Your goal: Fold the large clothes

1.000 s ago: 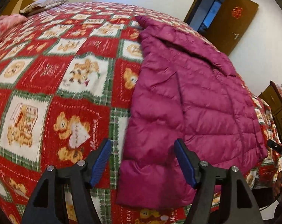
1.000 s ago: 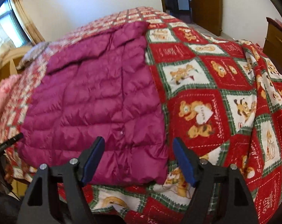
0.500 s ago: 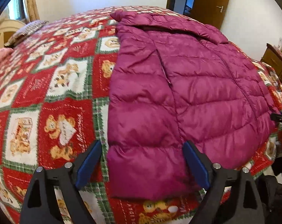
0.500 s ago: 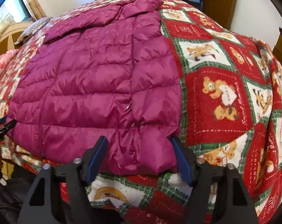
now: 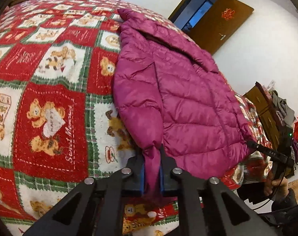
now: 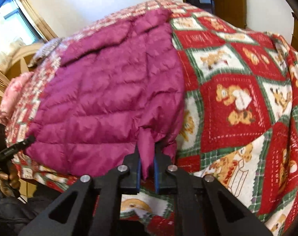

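Jacket: magenta quilted down jacket (image 5: pixel 188 102) lies flat on the bed's teddy-bear quilt (image 5: pixel 50 82), hem at the near edge.
Left tool (image 5: pixel 151 174): pinching the jacket's hem corner.
Right tool (image 6: pixel 147 172): pinching the opposite hem corner.

Jacket (image 5: pixel 190 102): quilted, slightly glossy cloth; bedspread (image 5: pixel 50 90): matt, seemingly fleecy; door (image 5: pixel 219 21): smooth wood.
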